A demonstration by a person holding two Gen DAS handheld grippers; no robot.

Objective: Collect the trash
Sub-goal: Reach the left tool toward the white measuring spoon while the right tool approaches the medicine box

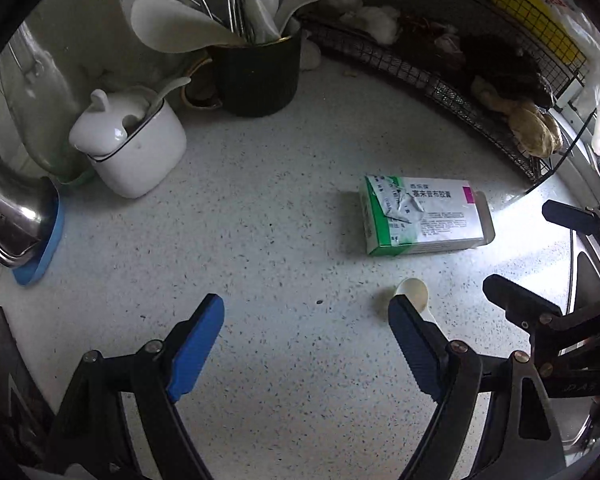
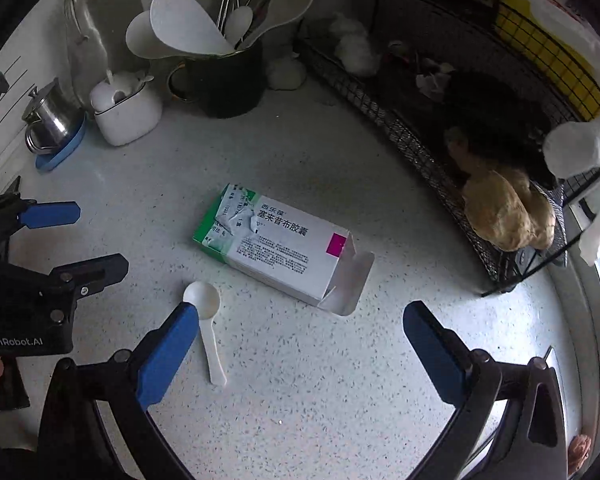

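An empty white and green medicine box (image 1: 422, 216) lies flat on the speckled counter, its end flap open; it also shows in the right wrist view (image 2: 284, 246). A small white plastic spoon (image 2: 208, 324) lies just in front of it, partly behind my left gripper's right finger in the left wrist view (image 1: 414, 292). My left gripper (image 1: 306, 320) is open and empty, short of the box. My right gripper (image 2: 300, 328) is open and empty, with the box's open end just beyond it. Each gripper shows in the other's view: the right (image 1: 528, 256) and the left (image 2: 88, 240).
A black utensil cup (image 1: 256, 76), a white lidded jar (image 1: 132, 148), a steel pot on a blue mat (image 1: 16, 224) and a glass bottle (image 2: 84, 36) stand at the back left. A black wire rack (image 2: 440, 140) holding ginger (image 2: 508, 216) runs along the right.
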